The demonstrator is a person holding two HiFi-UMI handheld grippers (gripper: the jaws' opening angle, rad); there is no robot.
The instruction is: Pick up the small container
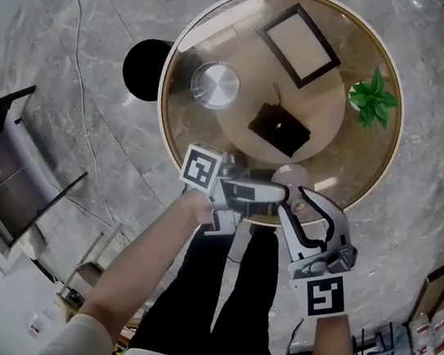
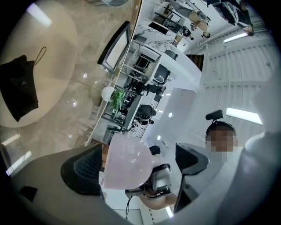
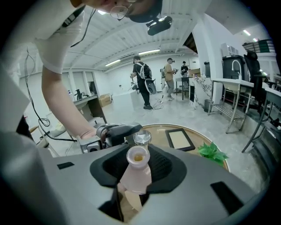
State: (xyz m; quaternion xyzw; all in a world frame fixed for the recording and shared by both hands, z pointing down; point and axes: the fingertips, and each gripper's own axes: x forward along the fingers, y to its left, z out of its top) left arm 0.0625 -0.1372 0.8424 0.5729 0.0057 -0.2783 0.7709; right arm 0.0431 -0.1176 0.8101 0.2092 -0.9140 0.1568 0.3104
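Small container (image 1: 290, 175) pinched in the right gripper (image 3: 138, 173), in the air over the near rim of the round glass table (image 1: 162, 114).
It is pale pink with a narrow neck, and the right jaws press on its sides. The left gripper (image 2: 137, 165) faces it with jaws spread wide. The container's rounded bottom sits between them, close against one pad and clear of the other. Farther back on the table lie a metal bowl (image 1: 215, 85), a black pouch (image 1: 279, 130), a dark-framed panel (image 1: 298, 43) and a green plant (image 1: 373, 97).
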